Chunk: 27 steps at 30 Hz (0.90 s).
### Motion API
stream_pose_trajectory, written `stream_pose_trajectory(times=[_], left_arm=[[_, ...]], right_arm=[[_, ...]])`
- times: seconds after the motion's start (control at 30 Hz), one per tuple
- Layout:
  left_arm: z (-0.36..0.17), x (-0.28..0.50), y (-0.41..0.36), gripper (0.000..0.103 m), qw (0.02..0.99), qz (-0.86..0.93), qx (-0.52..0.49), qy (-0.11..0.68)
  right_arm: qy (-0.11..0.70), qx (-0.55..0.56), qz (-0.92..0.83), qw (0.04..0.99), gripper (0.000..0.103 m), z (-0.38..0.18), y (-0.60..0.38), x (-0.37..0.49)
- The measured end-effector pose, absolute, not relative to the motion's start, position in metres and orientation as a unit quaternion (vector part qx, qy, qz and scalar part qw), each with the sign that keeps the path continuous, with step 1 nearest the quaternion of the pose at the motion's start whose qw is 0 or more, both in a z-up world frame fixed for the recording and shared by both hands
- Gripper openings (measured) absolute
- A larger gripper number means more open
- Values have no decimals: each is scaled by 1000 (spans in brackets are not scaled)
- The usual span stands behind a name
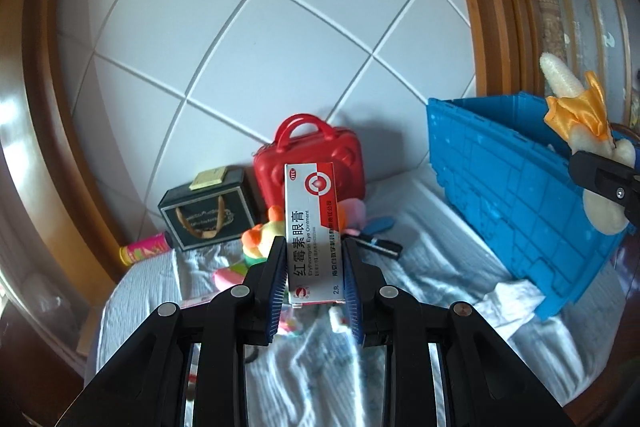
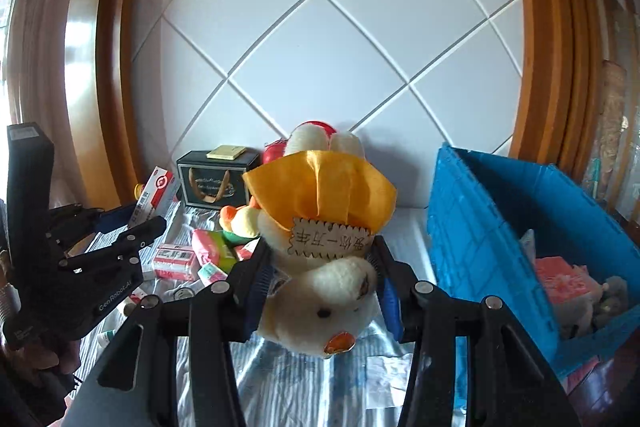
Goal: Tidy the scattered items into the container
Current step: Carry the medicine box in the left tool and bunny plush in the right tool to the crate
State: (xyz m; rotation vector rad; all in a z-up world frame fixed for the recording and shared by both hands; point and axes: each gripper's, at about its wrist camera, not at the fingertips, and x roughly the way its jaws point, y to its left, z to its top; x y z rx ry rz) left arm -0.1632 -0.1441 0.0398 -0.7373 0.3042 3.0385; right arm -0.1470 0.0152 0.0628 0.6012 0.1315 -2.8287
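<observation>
My left gripper (image 1: 315, 251) is shut on a white and red eye ointment box (image 1: 314, 227), held upright above the striped cloth; the same box (image 2: 154, 197) and left gripper (image 2: 132, 223) show at the left of the right wrist view. My right gripper (image 2: 320, 259) is shut on a cream plush toy with an orange cape (image 2: 320, 227), held upside down left of the blue crate (image 2: 500, 227). In the left wrist view the plush toy (image 1: 580, 131) hangs at the crate's (image 1: 500, 195) far rim. A pink pack and a grey plush lie inside the crate.
On the cloth lie a colourful plush (image 1: 260, 239), small medicine boxes (image 2: 174, 261), tubes and a black pen-like item (image 1: 380, 245). A red case (image 1: 308, 163), a dark gift bag (image 1: 208, 215) and a pink tube (image 1: 146, 247) stand by the tiled wall. Wooden frames flank both sides.
</observation>
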Motion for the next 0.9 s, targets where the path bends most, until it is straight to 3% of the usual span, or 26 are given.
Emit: stream_pose_trajectory(times=[0.5, 0.9], left_arm=[[81, -138, 47, 26, 75, 975, -178, 107], [101, -186, 144, 26, 118, 968, -165, 148]], right_arm=[[50, 167, -984, 32, 47, 120, 210, -82], [15, 164, -986, -18, 47, 124, 280, -116]])
